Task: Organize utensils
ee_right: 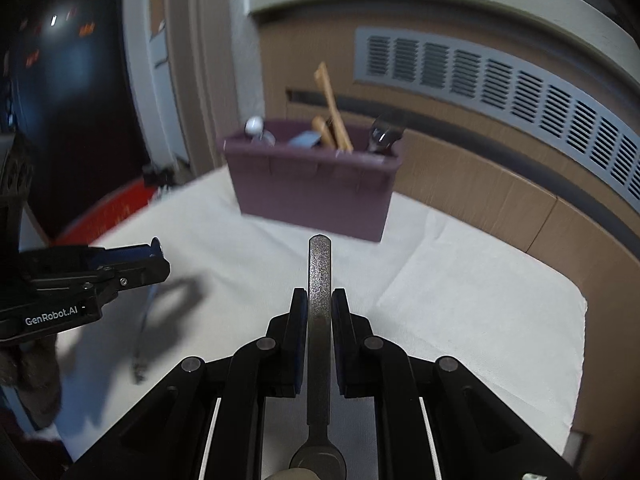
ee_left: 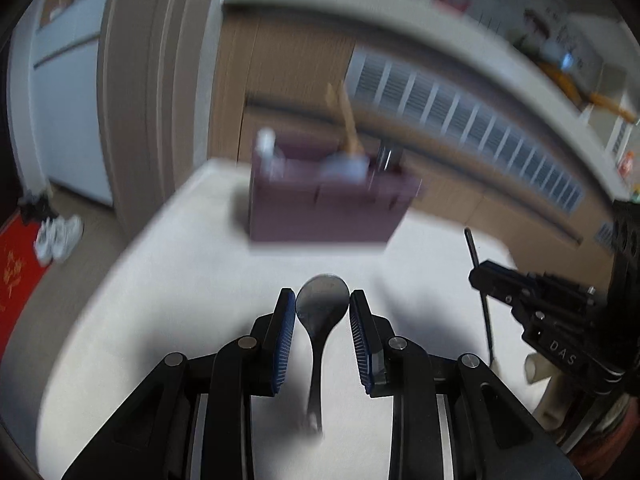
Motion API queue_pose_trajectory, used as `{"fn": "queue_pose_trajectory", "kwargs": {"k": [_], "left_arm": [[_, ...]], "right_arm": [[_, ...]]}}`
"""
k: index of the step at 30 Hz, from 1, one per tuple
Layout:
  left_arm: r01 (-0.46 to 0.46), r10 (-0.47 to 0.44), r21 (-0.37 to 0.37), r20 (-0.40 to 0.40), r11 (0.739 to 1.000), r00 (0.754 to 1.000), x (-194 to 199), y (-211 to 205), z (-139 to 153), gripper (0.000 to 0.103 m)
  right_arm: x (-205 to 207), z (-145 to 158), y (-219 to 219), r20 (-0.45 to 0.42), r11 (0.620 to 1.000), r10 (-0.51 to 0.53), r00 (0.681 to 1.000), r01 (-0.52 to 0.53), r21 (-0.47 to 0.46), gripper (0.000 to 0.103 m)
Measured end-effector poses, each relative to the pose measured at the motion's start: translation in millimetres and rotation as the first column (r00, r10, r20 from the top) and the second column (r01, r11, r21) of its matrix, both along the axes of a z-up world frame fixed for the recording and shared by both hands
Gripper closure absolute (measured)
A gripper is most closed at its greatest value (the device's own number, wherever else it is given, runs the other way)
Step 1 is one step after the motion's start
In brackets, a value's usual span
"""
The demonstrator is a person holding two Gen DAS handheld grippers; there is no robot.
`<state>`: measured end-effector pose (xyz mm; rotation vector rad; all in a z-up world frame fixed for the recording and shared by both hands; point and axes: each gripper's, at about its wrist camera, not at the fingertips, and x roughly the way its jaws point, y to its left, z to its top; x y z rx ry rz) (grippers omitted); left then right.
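A purple utensil holder [ee_left: 324,204] stands at the table's far side, with wooden sticks and metal utensils inside; it also shows in the right wrist view [ee_right: 316,184]. My left gripper [ee_left: 322,312] is open, its blue pads on either side of the bowl of a dark metal spoon [ee_left: 322,308] that lies on the white cloth. My right gripper [ee_right: 319,312] is shut on the handle of a metal utensil [ee_right: 319,280], handle end pointing toward the holder. In the left wrist view the right gripper [ee_left: 532,296] shows at the right with that utensil [ee_left: 482,280].
The white cloth [ee_right: 460,300] covers the table. A wood-panelled wall with a grey vent grille [ee_right: 520,92] runs behind it. A red mat [ee_left: 16,264] and white shoes [ee_left: 58,236] lie on the floor to the left.
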<state>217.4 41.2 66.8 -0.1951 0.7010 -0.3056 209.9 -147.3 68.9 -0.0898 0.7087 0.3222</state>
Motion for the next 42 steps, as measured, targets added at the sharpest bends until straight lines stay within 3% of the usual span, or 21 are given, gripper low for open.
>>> {"fn": "queue_pose_trajectory", "kwargs": {"k": [2, 5, 8, 11, 18, 22, 27, 35, 39, 42], "left_arm": [[0.014, -0.01, -0.03, 0.11, 0.999, 0.994, 6.9, 1.3, 45.1, 0.075], [0.028, -0.012, -0.06, 0.252, 0.998, 0.968, 20.8, 4.3, 105.9, 0.075], [0.022, 0.003, -0.071, 0.334, 0.997, 0.943, 42.6, 7.5, 141.7, 0.075], [0.016, 0.019, -0.097, 0.342, 0.995, 0.94, 69.7, 14.8, 150.9, 0.076], [0.008, 0.022, -0.115, 0.258, 0.993, 0.966, 126.8, 29.7, 120.8, 0.082], [0.012, 0.015, -0.124, 0.211, 0.992, 0.977, 141.6, 38.2, 99.7, 0.082], [-0.029, 0.046, -0.133, 0.126, 0.991, 0.991, 151.7, 53.1, 72.4, 0.082], [-0.025, 0.034, -0.124, 0.066, 0.992, 0.997, 135.1, 59.2, 53.0, 0.081], [0.016, -0.016, -0.097, 0.006, 0.995, 1.0, 113.7, 60.7, 26.8, 0.08], [0.02, -0.025, -0.053, -0.082, 0.998, 0.996, 99.5, 63.9, -4.1, 0.079]], "right_arm": [[1.0, 35.5, -2.8, 0.107, 0.998, -0.017, 0.994, 0.01, 0.059, 0.092], [9.6, 98.5, -3.2, 0.287, 0.994, -0.04, 0.957, 0.01, 0.105, 0.092], [29.6, 146.2, 3.8, 0.42, 0.993, -0.052, 0.906, 0.001, 0.121, 0.092], [57.8, 164.8, 13.7, 0.489, 0.99, -0.061, 0.87, -0.009, 0.138, 0.092], [115.0, 145.0, 33.1, 0.509, 0.994, -0.052, 0.859, -0.004, 0.108, 0.092], [136.9, 127.1, 34.4, 0.459, 0.994, -0.044, 0.887, -0.006, 0.107, 0.092], [136.1, 113.6, 37.4, 0.437, 0.998, -0.021, 0.899, -0.009, 0.067, 0.092], [123.1, 113.0, 37.7, 0.446, 0.999, -0.014, 0.895, -0.008, 0.047, 0.092], [109.3, 110.6, 30.9, 0.427, 0.999, -0.01, 0.904, -0.008, 0.041, 0.092], [97.1, 102.0, 28.2, 0.399, 1.0, 0.002, 0.917, -0.014, 0.028, 0.092]]}}
